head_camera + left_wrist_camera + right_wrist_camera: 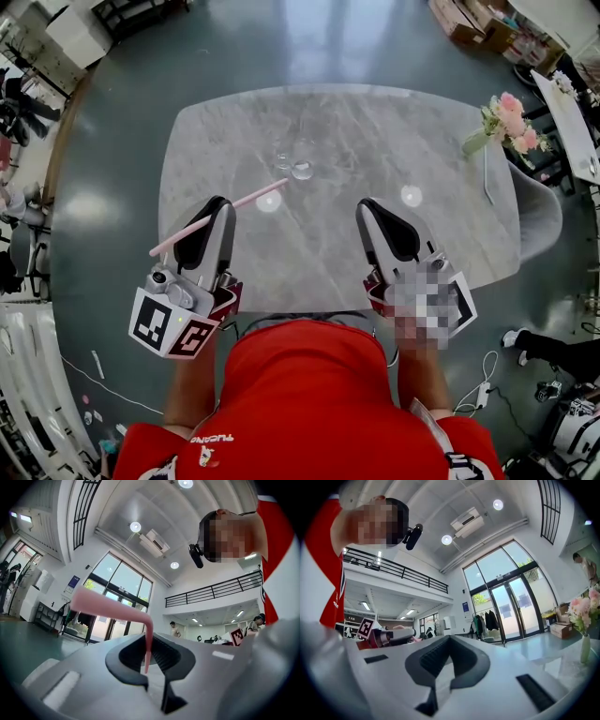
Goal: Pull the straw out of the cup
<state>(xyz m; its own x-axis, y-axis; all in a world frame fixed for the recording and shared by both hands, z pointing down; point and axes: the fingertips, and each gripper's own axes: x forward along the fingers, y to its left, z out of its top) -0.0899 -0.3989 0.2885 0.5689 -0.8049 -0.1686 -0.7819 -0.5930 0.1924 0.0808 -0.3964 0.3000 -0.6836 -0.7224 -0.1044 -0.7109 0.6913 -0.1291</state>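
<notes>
A pink straw [253, 196] lies slantwise across the tips of my left gripper [222, 208], which is shut on it and held up above the table. In the left gripper view the straw [112, 607] bends at its hinge and its short leg hangs down between the closed pads of that gripper [149, 654]. The clear glass cup [300, 170] stands on the grey marble table [441, 234], beyond the straw's far end and with nothing in it. My right gripper [368, 208] hovers to the right, shut with nothing between its jaws [449, 646].
A vase of pink flowers [509, 118] stands at the table's far right corner and also shows in the right gripper view [584, 616]. A grey chair [540, 214] sits past the right edge. Cardboard boxes [473, 21] lie on the floor beyond.
</notes>
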